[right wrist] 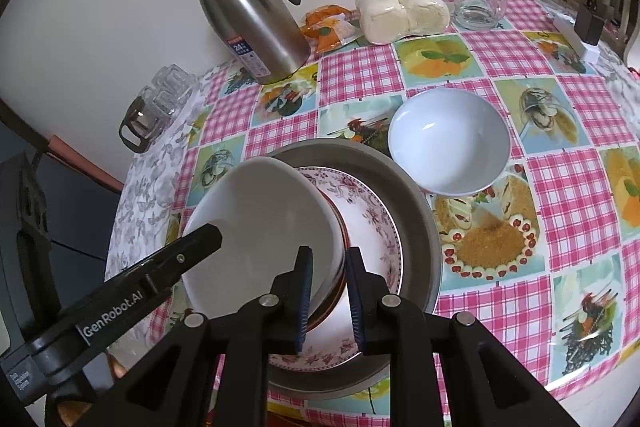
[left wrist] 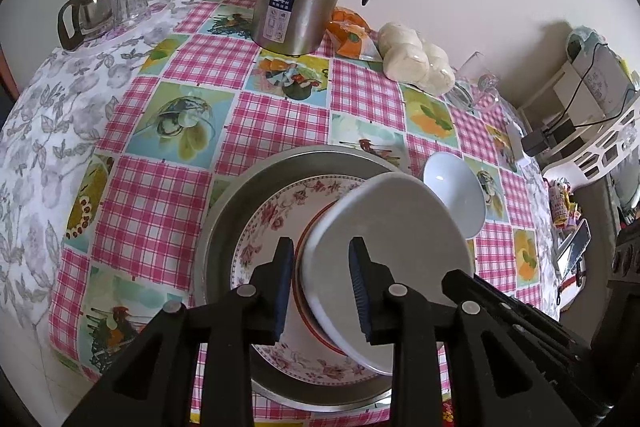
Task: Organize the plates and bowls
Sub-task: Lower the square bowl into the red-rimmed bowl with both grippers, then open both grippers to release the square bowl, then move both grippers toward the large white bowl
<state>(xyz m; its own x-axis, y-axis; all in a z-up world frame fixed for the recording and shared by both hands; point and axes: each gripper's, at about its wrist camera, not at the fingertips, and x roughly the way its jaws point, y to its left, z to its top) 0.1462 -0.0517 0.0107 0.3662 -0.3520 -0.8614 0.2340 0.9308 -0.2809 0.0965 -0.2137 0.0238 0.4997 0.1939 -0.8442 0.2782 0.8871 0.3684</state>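
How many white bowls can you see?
2. One white bowl is tilted over the stacked plates, with both claws at its rim. The other sits upright on the tablecloth beside the metal tray. Others could be hidden.
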